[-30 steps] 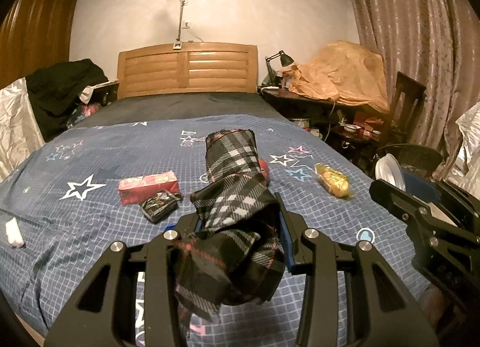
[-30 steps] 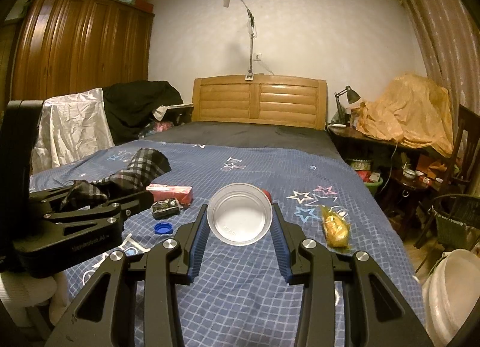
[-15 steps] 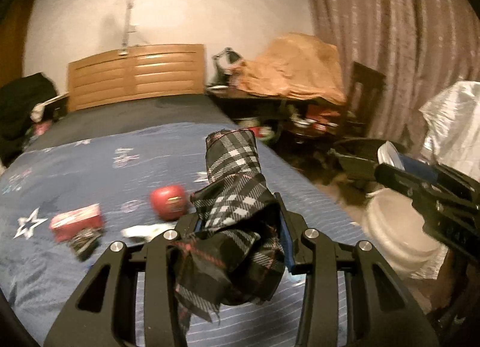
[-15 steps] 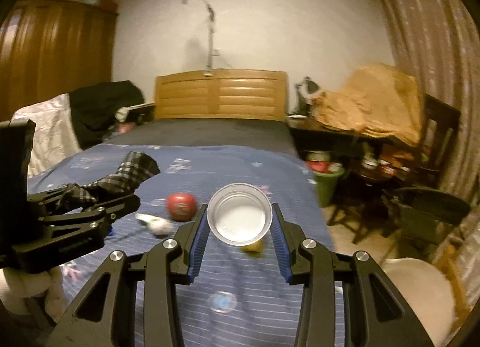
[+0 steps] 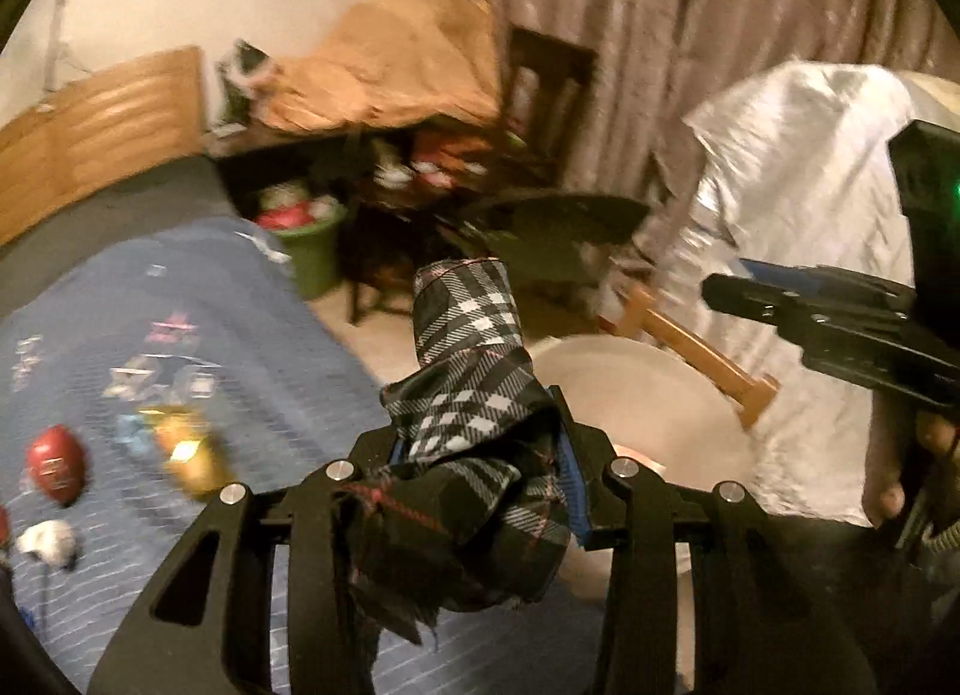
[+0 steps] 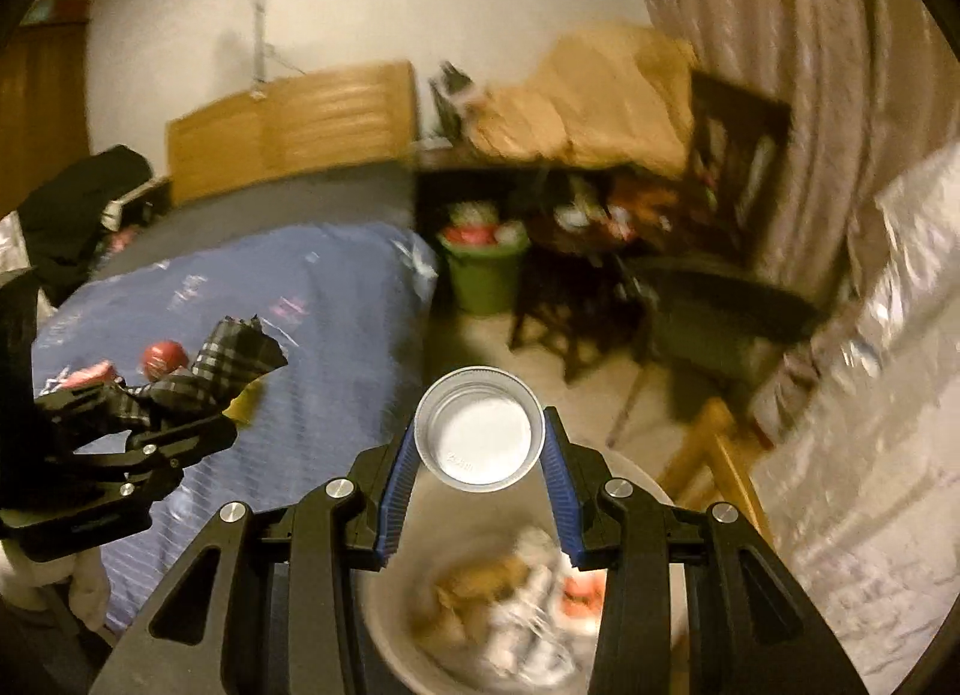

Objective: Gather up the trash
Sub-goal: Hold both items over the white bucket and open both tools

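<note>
Step in hand: carrying two collected items from the bed to the bin. The left tool (image 5: pixel 480 455) is clamped on a crumpled black-and-white plaid cloth wrapper (image 5: pixel 468 371), which stands up between its blue pads and hangs down behind them. The right tool (image 6: pixel 480 455) grips a clear round plastic cup with a white base (image 6: pixel 480 428) by its sides, mouth towards the camera.

Location: in the right wrist view the cup sits above the far rim of a pale round plastic bin (image 6: pixel 396 623) on the floor just right of the blue star-patterned bed cover (image 6: pixel 312 335). The bin already holds crumpled paper and wrappers, blurred. In the left wrist view the plaid wrapper is over the bed's right edge, with the bin rim (image 5: pixel 648 371) just beyond it.

Remaining on the bed: a red rounded packet (image 5: pixel 57 464), a yellow shiny wrapper (image 5: pixel 186 455) and a white crumpled tissue (image 5: pixel 48 539), all to the left.

Next move, in my judgement: bring each tool squarely over the bin mouth, then part the pads so cup and wrapper drop inside. The left item is still short of the rim and risks falling on the floor if let go early.
</note>
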Tool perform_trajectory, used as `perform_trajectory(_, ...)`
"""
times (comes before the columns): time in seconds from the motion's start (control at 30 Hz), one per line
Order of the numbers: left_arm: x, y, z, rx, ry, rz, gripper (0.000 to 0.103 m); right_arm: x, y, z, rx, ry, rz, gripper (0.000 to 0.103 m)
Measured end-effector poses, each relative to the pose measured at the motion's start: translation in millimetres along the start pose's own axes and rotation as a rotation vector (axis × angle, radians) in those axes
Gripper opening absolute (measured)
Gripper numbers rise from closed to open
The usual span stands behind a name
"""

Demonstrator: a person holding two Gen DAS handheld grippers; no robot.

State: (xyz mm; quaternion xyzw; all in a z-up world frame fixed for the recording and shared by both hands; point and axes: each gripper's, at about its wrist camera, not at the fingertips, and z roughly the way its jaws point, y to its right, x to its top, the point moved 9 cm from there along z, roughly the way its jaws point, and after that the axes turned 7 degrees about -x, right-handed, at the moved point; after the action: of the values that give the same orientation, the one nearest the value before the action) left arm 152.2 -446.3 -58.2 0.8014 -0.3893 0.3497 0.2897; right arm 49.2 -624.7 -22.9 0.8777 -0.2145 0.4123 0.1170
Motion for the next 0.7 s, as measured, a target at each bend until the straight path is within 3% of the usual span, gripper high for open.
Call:
perform_trajectory(0.13, -14, 31, 47, -0.062, -0.091, 0.029, 0.04, -30, 52, 40, -0.009, -0.118, 0.033, 0.041)
perform_trajectory(0.23, -25, 47, 79, -0.102, -0.168, 0.034, 0.04, -57, 66, 69, 0.013, -0.196, 0.066, 0.041)
perform_trajectory(0.47, -46, 59, 108, -0.13, -0.24, 0.038, 0.04, -96, 45, 86, 0.026, -0.254, 0.067, 0.041)
perform_trajectory(0.7, -45, 56, 114, -0.126, -0.244, 0.027, 0.042, -101, 31, 85, 0.029, -0.257, 0.071, 0.041)
